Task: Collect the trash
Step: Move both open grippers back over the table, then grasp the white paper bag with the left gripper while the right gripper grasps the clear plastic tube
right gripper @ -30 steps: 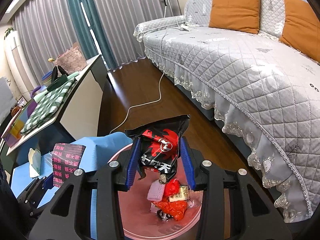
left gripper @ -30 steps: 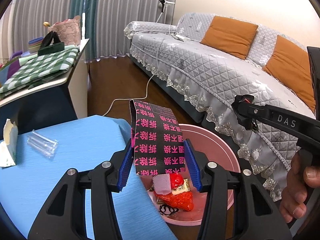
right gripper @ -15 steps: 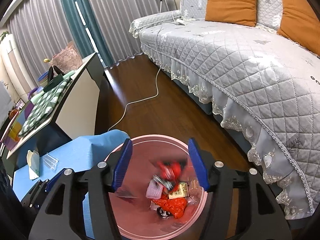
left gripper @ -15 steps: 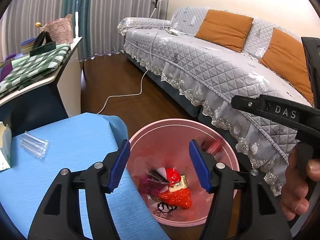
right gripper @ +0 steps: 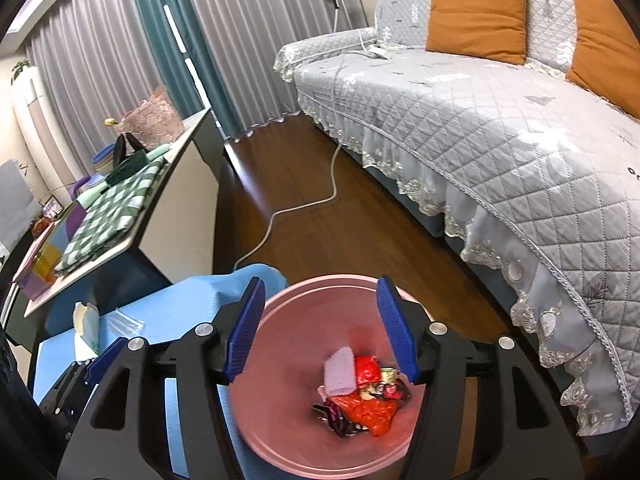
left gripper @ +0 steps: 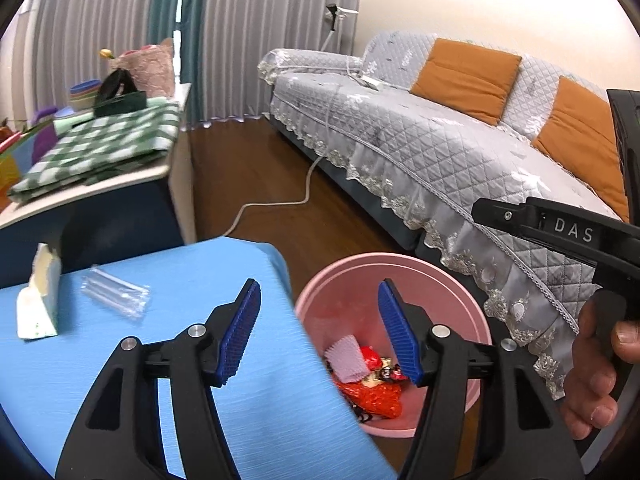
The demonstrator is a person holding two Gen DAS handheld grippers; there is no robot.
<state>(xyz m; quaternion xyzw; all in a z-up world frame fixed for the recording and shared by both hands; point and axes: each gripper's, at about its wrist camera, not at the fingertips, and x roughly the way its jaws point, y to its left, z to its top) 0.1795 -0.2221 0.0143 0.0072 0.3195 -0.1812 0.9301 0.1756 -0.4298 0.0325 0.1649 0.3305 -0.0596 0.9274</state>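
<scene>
Beside the blue-covered table (left gripper: 100,360), on the dark wood floor, a pink bin (left gripper: 472,320) is sitting with its mouth facing up, and the collected trash is lying in its bottom: a red crinkled wrapper (right gripper: 370,410), a pale lilac ridged piece (right gripper: 340,372), and some dark and gold scraps that are too tangled to tell apart. Over the table's edge the left gripper (left gripper: 320,334) is hanging with its blue-padded jaws standing apart and nothing between them; one finger is showing over the blue cloth and the other over the bin. Above the bin the right gripper (right gripper: 322,330) is pointing down into it, jaws likewise spread and gripping nothing, the trash showing through the gap well below the pads. A person's hand (left gripper: 596,368) is wrapping around the right gripper's black handle at the edge of the left wrist view. Back on the table, a clear plastic sleeve (left gripper: 116,292) is lying flat and a torn white carton (left gripper: 38,304) is standing just beside it, both well apart from the bin. Behind, a grey quilted sofa (right gripper: 480,120) is carrying orange cushions (right gripper: 476,20), and a white cable (right gripper: 296,208) is trailing across the floor.
</scene>
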